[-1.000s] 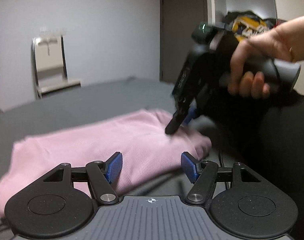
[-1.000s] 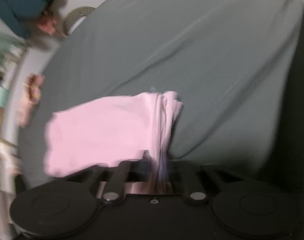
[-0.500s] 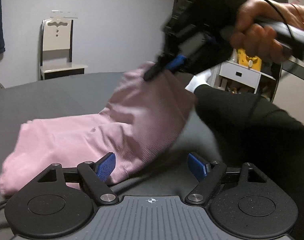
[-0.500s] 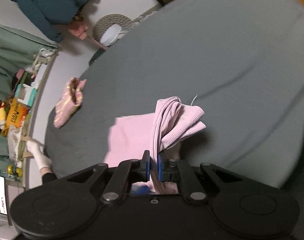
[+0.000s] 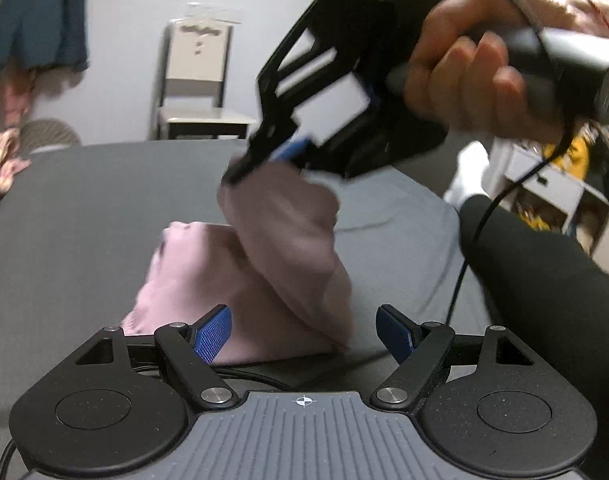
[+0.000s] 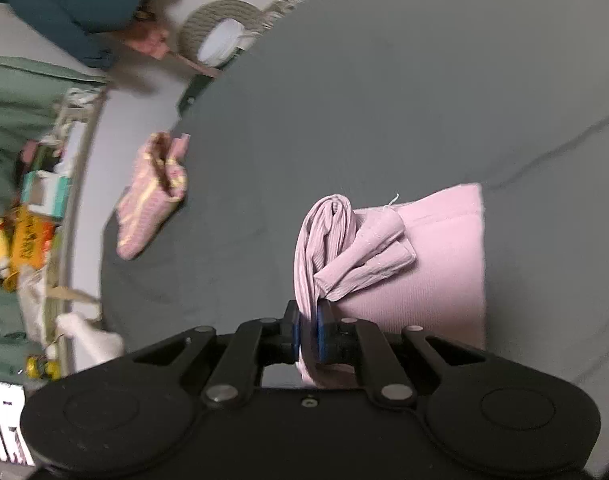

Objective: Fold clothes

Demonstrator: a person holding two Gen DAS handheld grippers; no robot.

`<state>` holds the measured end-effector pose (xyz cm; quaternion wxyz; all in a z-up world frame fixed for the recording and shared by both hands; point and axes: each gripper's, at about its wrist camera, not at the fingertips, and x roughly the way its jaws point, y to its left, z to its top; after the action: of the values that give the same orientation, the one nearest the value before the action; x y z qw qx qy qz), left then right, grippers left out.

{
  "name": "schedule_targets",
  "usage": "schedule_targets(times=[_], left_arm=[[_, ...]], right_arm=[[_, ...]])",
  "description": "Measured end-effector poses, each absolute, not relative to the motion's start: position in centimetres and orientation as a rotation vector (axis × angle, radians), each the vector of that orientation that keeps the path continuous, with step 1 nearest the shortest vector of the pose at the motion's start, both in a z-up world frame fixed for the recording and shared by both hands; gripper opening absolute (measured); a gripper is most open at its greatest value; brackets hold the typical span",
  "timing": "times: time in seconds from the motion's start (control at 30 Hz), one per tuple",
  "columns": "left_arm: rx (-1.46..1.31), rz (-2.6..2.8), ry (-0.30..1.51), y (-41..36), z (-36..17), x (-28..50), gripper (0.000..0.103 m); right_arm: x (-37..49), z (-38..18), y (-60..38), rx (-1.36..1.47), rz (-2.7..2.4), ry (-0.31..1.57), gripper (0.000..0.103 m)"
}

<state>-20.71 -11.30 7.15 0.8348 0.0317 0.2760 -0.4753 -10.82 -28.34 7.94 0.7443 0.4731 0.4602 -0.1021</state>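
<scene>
Because its jaws stand wide and empty, the left gripper waits low by the pink top on the grey bed; beyond, the right gripper pinches a bunched edge, lifting it, likely to fold over.

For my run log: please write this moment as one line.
right gripper: shut on pink garment, edge lifted | left gripper: open, empty | surface: grey bed

- Pink ribbed garment: partly folded, one bunched end lifted off the grey bed, the rest lying flat on it.
- Pink-and-yellow striped garment: crumpled near the bed's edge, well apart.
</scene>
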Motion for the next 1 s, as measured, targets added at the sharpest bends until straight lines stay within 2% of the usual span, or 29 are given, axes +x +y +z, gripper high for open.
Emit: schedule_targets(times=[0.17, 0.27, 0.33, 0.47, 0.53, 0.7, 0.73, 0.77, 0.83, 1.0], left_arm=[[0.067, -0.963, 0.594, -11.7, 5.9, -20.0, 0.080], [0.059, -0.926, 0.598, -12.3, 5.5, -19.8, 0.080], [0.049, -0.896, 0.599, -12.3, 5.3, -19.6, 0.080], [-0.003, -0.858, 0.598, -11.3, 5.4, -19.3, 0.080], [-0.045, -0.866, 0.591, -11.1, 5.5, -19.0, 0.080], [-0.121, -0.868, 0.554, -10.5, 5.7, -18.4, 0.080], [-0.125, -0.869, 0.550, -10.5, 5.8, -18.1, 0.080], [-0.127, -0.868, 0.548, -10.3, 5.8, -18.0, 0.080], [-0.125, -0.855, 0.550, -9.5, 5.8, -18.0, 0.080], [-0.236, -0.832, 0.616, -6.7, 5.8, -15.6, 0.080]], right_arm=[[-8.4, 6.1, -26.2, 1.000, -0.249, 1.054, 0.020], [-7.6, 6.4, -25.6, 0.977, -0.234, 1.070, 0.037], [-7.6, 7.6, -25.3, 0.950, -0.182, 1.049, 0.038], [-9.5, 11.5, -24.8, 0.791, -0.082, 0.966, 0.054], [-11.0, 13.4, -24.6, 0.685, -0.046, 0.922, 0.056], [-15.3, 12.6, -25.0, 0.575, -0.057, 0.889, 0.055], [-15.8, 12.2, -25.3, 0.591, -0.067, 0.877, 0.051], [-16.4, 11.7, -25.7, 0.618, -0.083, 0.845, 0.040], [-17.7, 10.9, -26.4, 0.667, -0.115, 0.769, 0.024], [-17.9, 9.1, -23.7, 0.499, -0.109, 0.752, 0.024]])
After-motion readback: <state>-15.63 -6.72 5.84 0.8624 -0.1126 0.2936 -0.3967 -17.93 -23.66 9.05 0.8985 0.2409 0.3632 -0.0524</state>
